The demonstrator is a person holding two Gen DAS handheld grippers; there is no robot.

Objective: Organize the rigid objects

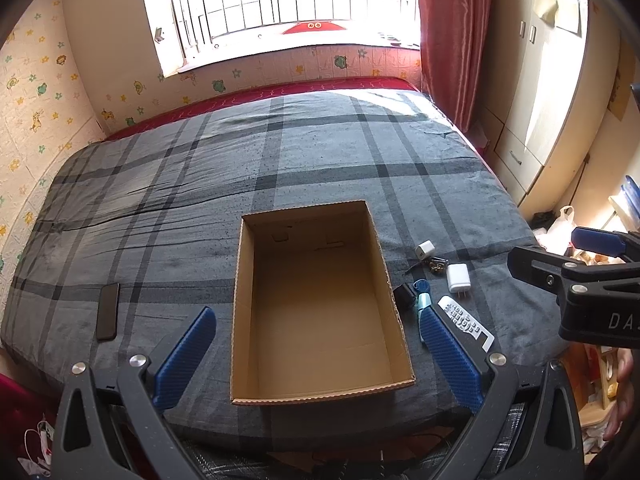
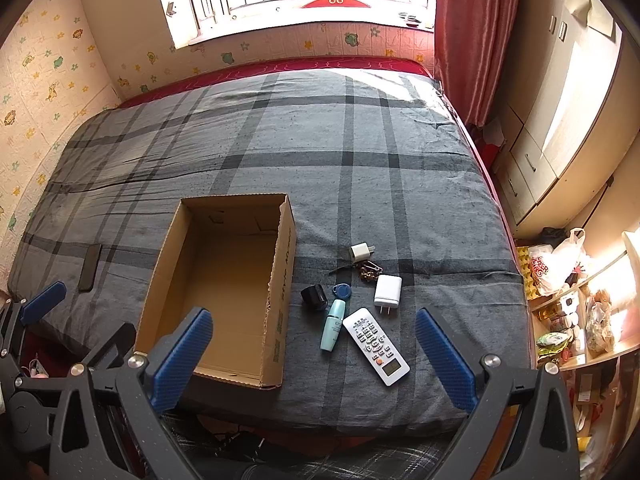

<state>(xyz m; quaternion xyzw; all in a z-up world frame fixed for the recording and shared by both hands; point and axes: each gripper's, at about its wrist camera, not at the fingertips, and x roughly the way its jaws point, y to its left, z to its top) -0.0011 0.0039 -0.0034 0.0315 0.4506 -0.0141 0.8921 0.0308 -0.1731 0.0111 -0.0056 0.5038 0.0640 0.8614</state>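
An open, empty cardboard box (image 1: pixel 320 390) (image 2: pixel 280 280) lies on the grey plaid bed (image 2: pixel 360 152). To its right lie a white remote (image 2: pixel 376 346), a teal bottle (image 2: pixel 333 325), a black cube (image 2: pixel 315 297), a blue key fob (image 2: pixel 340 291), a large white charger (image 2: pixel 387 290), a small white charger (image 2: pixel 361 252) and a bunch of keys (image 2: pixel 370 270). My left gripper (image 1: pixel 318 320) stands open above the box's near end. My right gripper (image 2: pixel 314 320) is open, hovering over the box's right wall and the small items, holding nothing.
A black phone (image 1: pixel 108 312) (image 2: pixel 90 267) lies on the bed left of the box. Cluttered shelves (image 2: pixel 580 320) and a white plastic bag (image 2: pixel 560 264) stand off the bed's right edge. A wardrobe (image 2: pixel 560 120) and red curtain (image 2: pixel 472 32) are beyond.
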